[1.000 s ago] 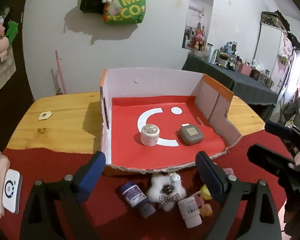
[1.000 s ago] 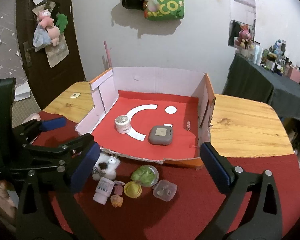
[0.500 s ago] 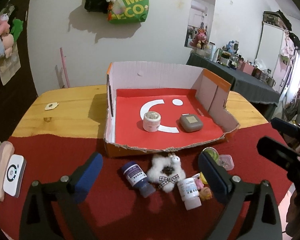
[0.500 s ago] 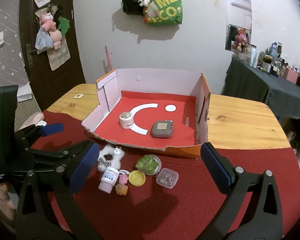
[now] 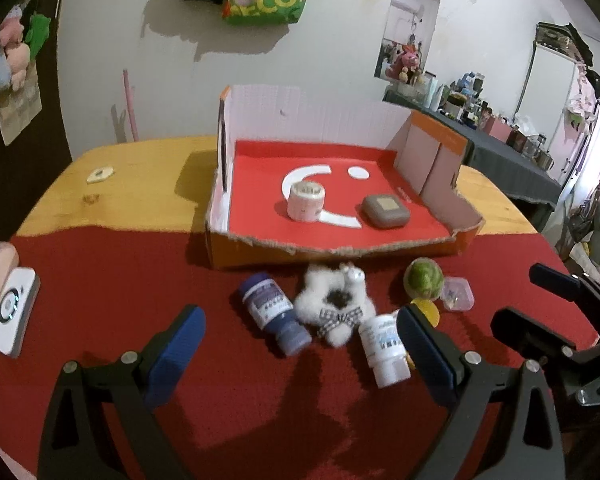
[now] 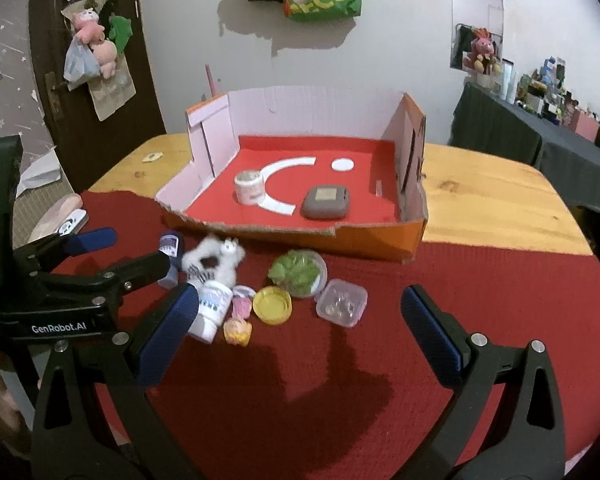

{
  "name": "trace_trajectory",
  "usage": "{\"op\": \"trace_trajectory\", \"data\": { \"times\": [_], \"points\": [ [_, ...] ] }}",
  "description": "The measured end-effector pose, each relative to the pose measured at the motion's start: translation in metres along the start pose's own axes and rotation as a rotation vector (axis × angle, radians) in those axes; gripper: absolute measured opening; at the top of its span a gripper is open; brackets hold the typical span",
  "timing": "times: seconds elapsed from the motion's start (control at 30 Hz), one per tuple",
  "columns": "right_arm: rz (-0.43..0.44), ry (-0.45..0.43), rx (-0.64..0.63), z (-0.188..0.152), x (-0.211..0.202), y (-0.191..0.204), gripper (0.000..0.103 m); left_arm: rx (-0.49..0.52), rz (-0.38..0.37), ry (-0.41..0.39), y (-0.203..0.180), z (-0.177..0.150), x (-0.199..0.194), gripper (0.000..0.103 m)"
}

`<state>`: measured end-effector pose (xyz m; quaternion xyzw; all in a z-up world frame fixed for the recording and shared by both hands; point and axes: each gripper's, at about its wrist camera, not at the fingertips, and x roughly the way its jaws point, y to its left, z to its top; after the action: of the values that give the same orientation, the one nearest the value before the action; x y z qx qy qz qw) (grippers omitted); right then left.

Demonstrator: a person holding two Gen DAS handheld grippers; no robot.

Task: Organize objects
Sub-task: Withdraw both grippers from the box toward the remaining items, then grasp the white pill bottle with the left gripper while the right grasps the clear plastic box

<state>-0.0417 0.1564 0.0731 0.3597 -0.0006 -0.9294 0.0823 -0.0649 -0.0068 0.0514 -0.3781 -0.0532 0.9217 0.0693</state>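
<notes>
Bare red cloth (image 6: 480,280) ahead of right gripper (image 6: 300,336); left gripper (image 5: 300,354) over bottles. Both jaws spread, empty. Box (image 6: 376,244), torn front edge, holds jar (image 6: 249,187), grey case (image 6: 325,201), possibly earbuds.

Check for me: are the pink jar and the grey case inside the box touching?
Apart. The right wrist view shows red box floor and part of the white arc between the pink jar and the grey case; the left wrist view agrees.

White bottle (image 6: 214,309): half hidden behind right gripper finger (image 6: 168,332). Navy bottle (image 6: 171,245) beside it: label too small to read.
</notes>
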Motion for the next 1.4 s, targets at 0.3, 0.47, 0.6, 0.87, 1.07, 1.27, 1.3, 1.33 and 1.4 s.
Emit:
{"op": "trace_trajectory", "data": {
  "times": [0.3,0.47,0.6,0.87,1.07,1.27,1.3,1.33,1.4],
  "points": [
    [0.003,0.053,0.009,-0.015,0.012,0.0,0.103,-0.007,0.003,0.043,-0.001,-0.018,0.01,0.098],
    [-0.002,0.071,0.016,-0.021,0.016,-0.002,0.103,0.002,0.003,0.048,-0.003,-0.023,0.01,0.098],
    [-0.006,0.084,0.028,-0.024,0.02,-0.006,0.103,0.005,-0.005,0.052,-0.004,-0.027,0.009,0.098],
    [-0.001,0.111,0.045,-0.023,0.028,-0.013,0.076,0.025,-0.068,0.072,-0.016,-0.027,0.011,0.087],
    [-0.017,0.126,0.05,-0.019,0.035,-0.019,0.062,0.041,-0.105,0.104,-0.026,-0.029,0.02,0.076],
    [-0.035,0.137,0.048,-0.012,0.045,-0.026,0.056,0.045,-0.145,0.123,-0.035,-0.028,0.025,0.063],
    [-0.035,0.14,0.049,-0.011,0.047,-0.028,0.055,0.051,-0.146,0.124,-0.036,-0.028,0.026,0.062],
    [-0.036,0.143,0.049,-0.011,0.049,-0.029,0.055,0.056,-0.145,0.126,-0.038,-0.029,0.027,0.061],
    [-0.038,0.148,0.048,-0.01,0.052,-0.03,0.055,0.054,-0.145,0.13,-0.038,-0.029,0.029,0.061]
  ]
}}
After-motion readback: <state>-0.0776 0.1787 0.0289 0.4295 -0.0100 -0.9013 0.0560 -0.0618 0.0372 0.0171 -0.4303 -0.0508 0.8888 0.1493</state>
